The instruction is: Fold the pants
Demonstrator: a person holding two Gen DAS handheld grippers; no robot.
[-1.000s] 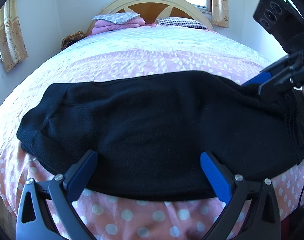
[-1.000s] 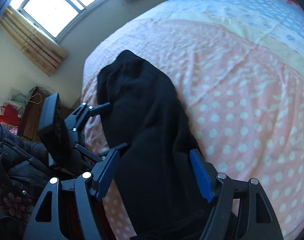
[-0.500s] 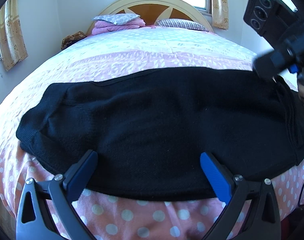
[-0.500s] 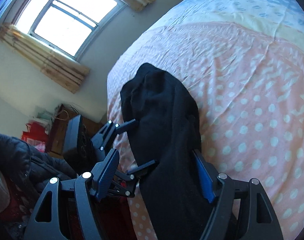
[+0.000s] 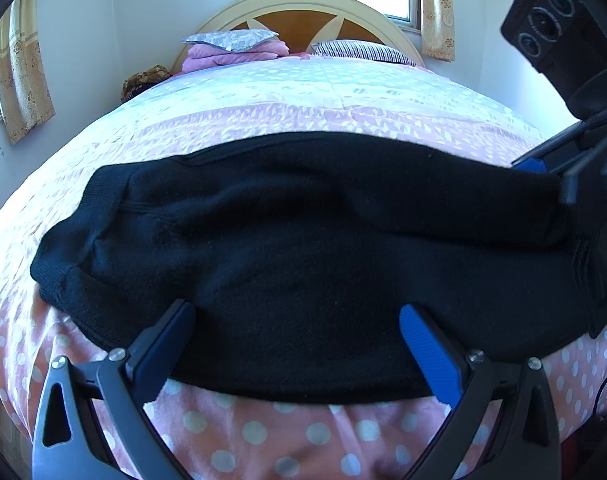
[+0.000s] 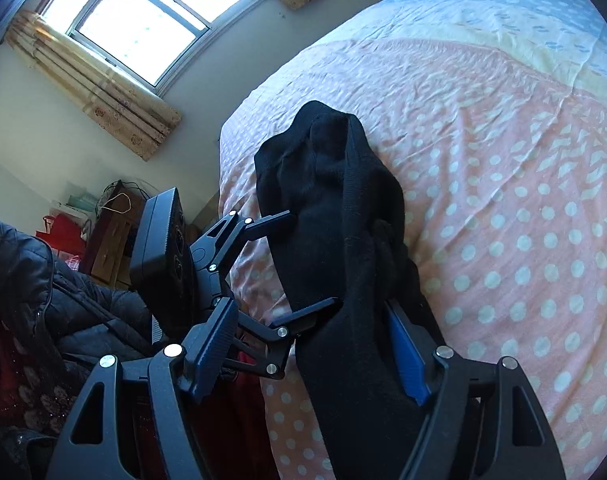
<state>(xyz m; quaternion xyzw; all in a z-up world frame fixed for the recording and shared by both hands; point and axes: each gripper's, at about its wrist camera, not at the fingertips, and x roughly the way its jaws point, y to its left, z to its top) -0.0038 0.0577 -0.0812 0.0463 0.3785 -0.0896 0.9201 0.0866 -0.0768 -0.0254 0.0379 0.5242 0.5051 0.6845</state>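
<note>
1. Since half a second ago the right gripper (image 6: 307, 348) has swung back down toward the pants (image 5: 303, 248), whose far end now looks lifted and bunched.
2. The bed (image 5: 303, 96), pink and dotted, carries the pants along its near edge, long axis running 9 to 3 o'clock in the left wrist view.
3. The left gripper (image 5: 295, 336) sits at 6 o'clock, jaws spread wide, straddling the near hem at the garment's middle.
4. The right gripper's jaws are spread too, with cloth draped over one finger (image 6: 403, 352); it holds the 3 o'clock end, so it is probably nearer for the next fold toward 9.
</note>
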